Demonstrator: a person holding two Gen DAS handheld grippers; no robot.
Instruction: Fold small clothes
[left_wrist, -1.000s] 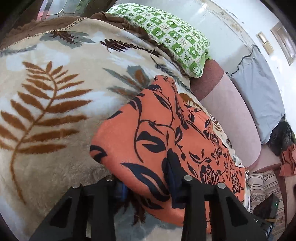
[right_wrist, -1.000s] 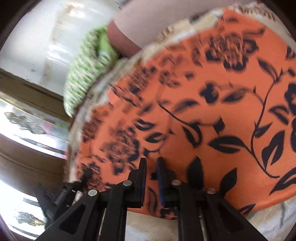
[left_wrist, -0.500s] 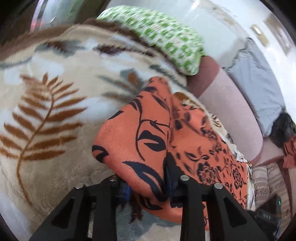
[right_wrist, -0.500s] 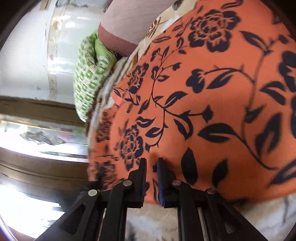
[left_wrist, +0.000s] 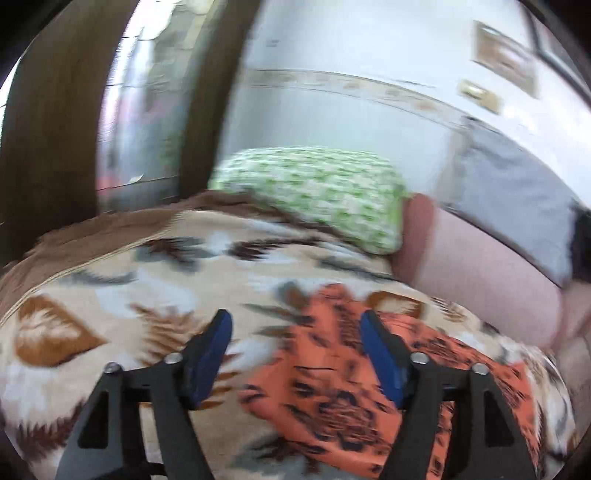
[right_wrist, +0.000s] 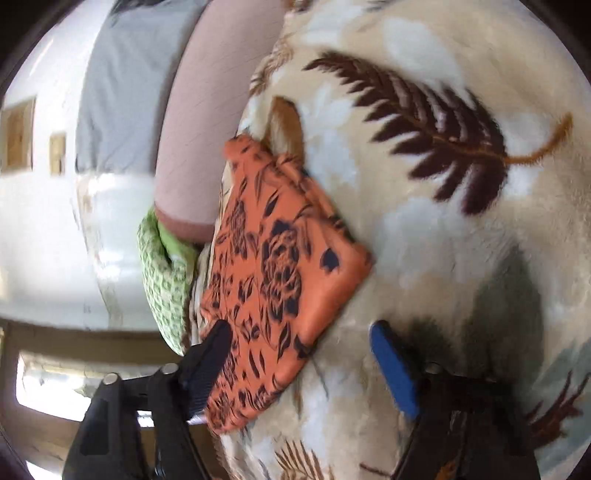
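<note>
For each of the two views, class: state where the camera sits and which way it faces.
Left wrist: sits on the left gripper, faces across the blanket toward the wall; its open fingers show.
Right wrist: sits on the right gripper, faces down at the orange cloth; its open fingers show.
Shared: cloth, blanket, green pillow.

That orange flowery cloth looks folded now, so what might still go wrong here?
The orange cloth lies folded on the plush leaf blanket, near its edge by the pink bolster, so it may slide or sag open. The open right gripper has one finger over the cloth's corner; pulling away carelessly might snag it. The open left gripper hovers close too.
</note>
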